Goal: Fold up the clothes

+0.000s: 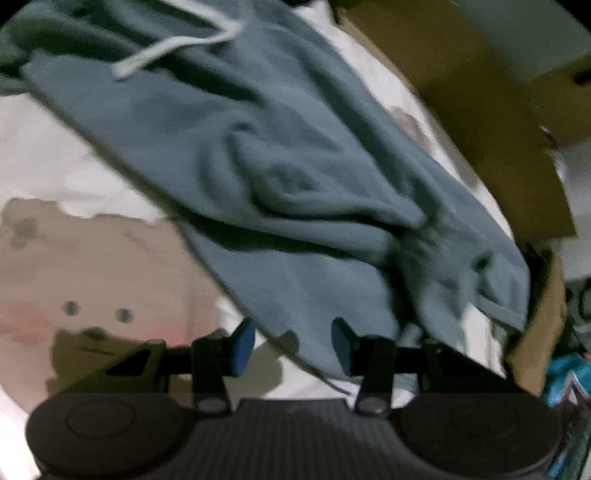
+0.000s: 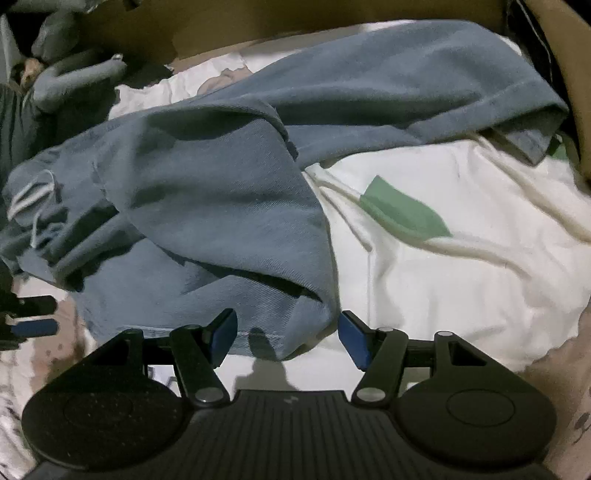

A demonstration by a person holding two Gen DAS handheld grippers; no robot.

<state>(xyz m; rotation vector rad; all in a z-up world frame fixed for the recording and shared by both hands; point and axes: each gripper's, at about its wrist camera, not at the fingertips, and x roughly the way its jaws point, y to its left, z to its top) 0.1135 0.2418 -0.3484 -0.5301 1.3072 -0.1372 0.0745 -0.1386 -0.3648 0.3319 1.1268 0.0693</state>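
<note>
hovering with its blue-padded fingers (image 2: 354, 341) spread apart and nothing between them, the right gripper (image 2: 287, 334) sits just above the near hem of the blue-grey sweatpants (image 2: 221, 206), the hem corner lying in the gap between the pads. the left gripper (image 1: 293, 345) is likewise spread wide and empty, its fingers (image 1: 243, 345) straddling the garment's long edge where it crosses the printed bedsheet (image 1: 92, 258).

the sweatpants lie rumpled on the bed, one leg stretched toward the cardboard box (image 2: 258, 22), the other bunched over it, the white drawstring (image 1: 177, 48) loose near the waistband.

risks, as i judge them: the cloth is thick and layered at the hem, so a pinch here may catch only the top layer and let the rest sag, or catch the soft white sheet (image 2: 461, 221) along with it and drag the bedding. the creases in the middle could get trapped into any fold. the loose drawstring could snag a finger.
</note>
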